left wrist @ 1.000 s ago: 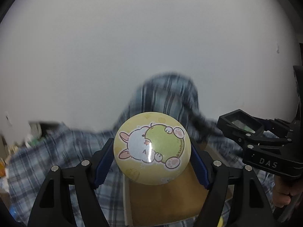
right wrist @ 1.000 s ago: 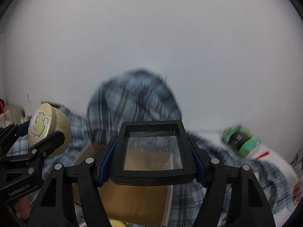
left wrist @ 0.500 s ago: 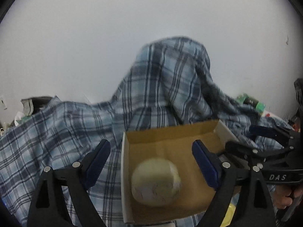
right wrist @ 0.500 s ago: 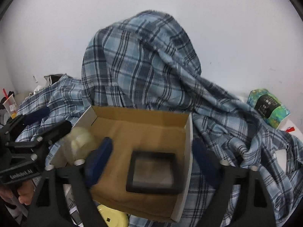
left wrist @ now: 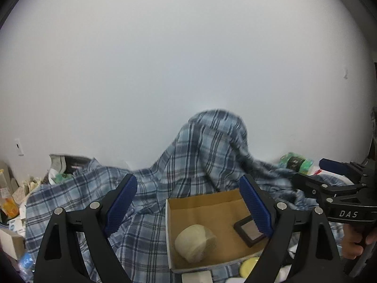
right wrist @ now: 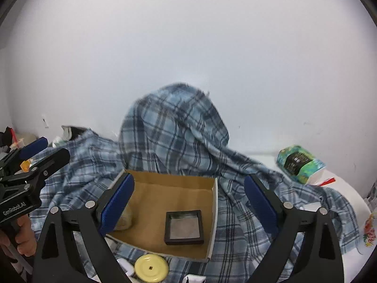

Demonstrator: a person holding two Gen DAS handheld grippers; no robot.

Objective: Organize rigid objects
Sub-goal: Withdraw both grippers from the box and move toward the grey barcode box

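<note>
Covering the surface below a white wall (right wrist: pixel 188 47), plaid cloth (right wrist: pixel 174 136) bears a box (right wrist: pixel 213 202); both jaws opening, empty.

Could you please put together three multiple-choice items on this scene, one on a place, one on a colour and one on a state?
1. Where does the black square frame lie?
A. Inside the cardboard box
B. On the plaid cloth
C. Between the right gripper's pads

2. What colour is the round disc in front of the box?
A. Red
B. Pale yellow
C. Black

3. How does the left gripper stand?
A. Shut on the round tin
B. Shut on the frame
C. Open, holding nothing

Answers:
1 A, the frame rests on the box floor, beside the round tin.
2 B, the right wrist view shows it pale yellow on the cloth.
3 C, its blue pads stand wide apart, still opening, with the tin lying in the box below.
</note>
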